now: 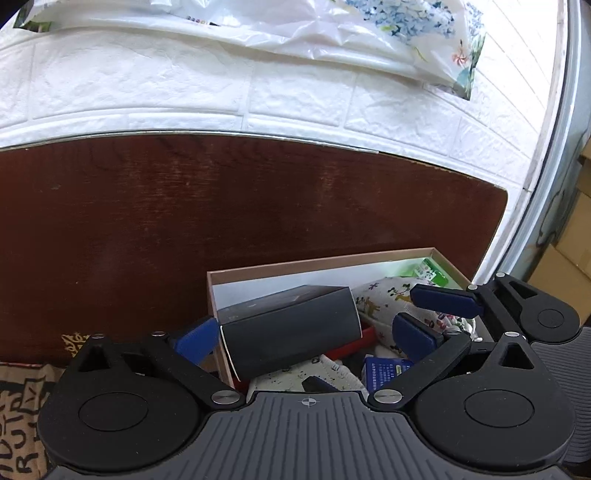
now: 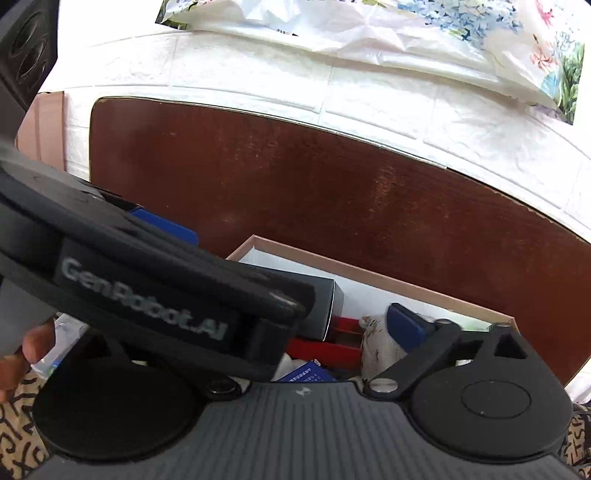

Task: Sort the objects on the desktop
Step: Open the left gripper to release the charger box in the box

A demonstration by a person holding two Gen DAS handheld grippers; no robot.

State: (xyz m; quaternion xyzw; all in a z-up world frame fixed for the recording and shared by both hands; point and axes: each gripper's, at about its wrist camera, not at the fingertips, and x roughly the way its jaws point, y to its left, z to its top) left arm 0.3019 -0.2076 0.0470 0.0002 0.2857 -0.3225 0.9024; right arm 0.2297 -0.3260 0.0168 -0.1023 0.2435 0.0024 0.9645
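A shallow cardboard box [image 1: 321,260] sits on the dark wooden table, also in the right wrist view [image 2: 369,273]. In it lie a dark grey carton [image 1: 291,328], a patterned cloth [image 1: 388,295], a red item [image 1: 365,341], a blue packet [image 1: 384,369] and a green packet [image 1: 430,271]. My left gripper [image 1: 308,338] is open, its blue fingers on either side of the grey carton, not pressing it. My right gripper [image 1: 443,302] is open over the cloth at the box's right. In the right wrist view the left gripper's body [image 2: 147,295] hides the right gripper's left finger.
A white brick-pattern wall [image 1: 258,92] stands right behind the table, with a floral plastic bag [image 1: 388,33] hanging on it. A black-and-tan patterned cloth [image 1: 18,417] lies at the near left. Cardboard boxes [image 1: 569,258] stand off the table's right end.
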